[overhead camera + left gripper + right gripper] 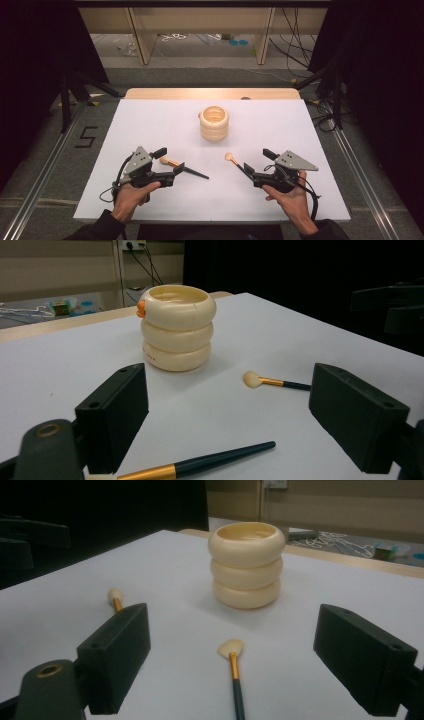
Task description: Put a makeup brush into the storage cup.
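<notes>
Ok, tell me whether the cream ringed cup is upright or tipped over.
Upright. The cream ringed cup stands on its base on the white table, its open mouth facing up and its three stacked rings level in both gripper views.

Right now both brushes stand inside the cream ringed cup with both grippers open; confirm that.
Not quite: the high view shows both brushes lying flat on the white table, outside the cream ringed cup. The left gripper and right gripper are indeed open.
</notes>
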The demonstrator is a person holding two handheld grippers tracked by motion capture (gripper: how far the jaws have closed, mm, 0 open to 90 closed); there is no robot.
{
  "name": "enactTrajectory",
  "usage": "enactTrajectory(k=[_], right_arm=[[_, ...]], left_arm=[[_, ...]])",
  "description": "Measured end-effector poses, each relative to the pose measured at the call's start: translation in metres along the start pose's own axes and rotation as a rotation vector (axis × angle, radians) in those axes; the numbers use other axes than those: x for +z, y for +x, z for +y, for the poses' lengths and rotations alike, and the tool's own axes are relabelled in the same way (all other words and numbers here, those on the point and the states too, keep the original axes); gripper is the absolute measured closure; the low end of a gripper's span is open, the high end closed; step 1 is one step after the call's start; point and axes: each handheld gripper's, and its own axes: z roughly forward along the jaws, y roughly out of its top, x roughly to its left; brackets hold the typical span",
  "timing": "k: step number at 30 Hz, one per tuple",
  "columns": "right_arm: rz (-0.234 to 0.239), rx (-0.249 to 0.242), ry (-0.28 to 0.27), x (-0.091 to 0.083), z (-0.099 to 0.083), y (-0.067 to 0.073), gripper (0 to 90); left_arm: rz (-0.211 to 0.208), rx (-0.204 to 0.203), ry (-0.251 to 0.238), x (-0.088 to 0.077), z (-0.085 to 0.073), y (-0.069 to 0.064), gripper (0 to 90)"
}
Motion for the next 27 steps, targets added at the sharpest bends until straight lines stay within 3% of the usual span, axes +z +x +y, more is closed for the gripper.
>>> enactTrajectory(k=[4,6,17,22,24,25,27], right_arm=[[-0.001,-0.002,-0.002,0.0003,-0.0001,-0.0003,15.8],[0.002,-0.039,-0.027,0.0024,-0.0001,-0.0028,16.0],[0.017,-0.053,0.006,0.0041,0.0,-0.0002,16.8],[0.019,-0.07,0.062,0.0055,0.0019,-0.0026,18.3],[0.018,-0.071,0.057,0.0071,0.0017,-0.0033,18.3],[0.02,-0.074,0.093,0.0081,0.0025,-0.0042,18.7],[0.014,-0.079,0.11,0.0092,0.0032,-0.0047,19.2]], left_arm=[[-0.003,0.005,0.002,0.0001,0.0,0.0,15.7],[0.0,0.001,0.002,-0.0003,0.0,-0.0001,15.7],[-0.002,-0.003,0.003,-0.0002,0.0001,0.0001,15.7],[-0.002,-0.004,0.002,-0.0002,0.0002,0.0005,15.7],[0.0,-0.004,0.001,0.0,0.0003,0.0005,15.7],[-0.001,-0.004,0.001,0.0,0.0003,0.0006,15.7],[-0.001,-0.005,0.001,0.0,0.0003,0.0006,15.7]])
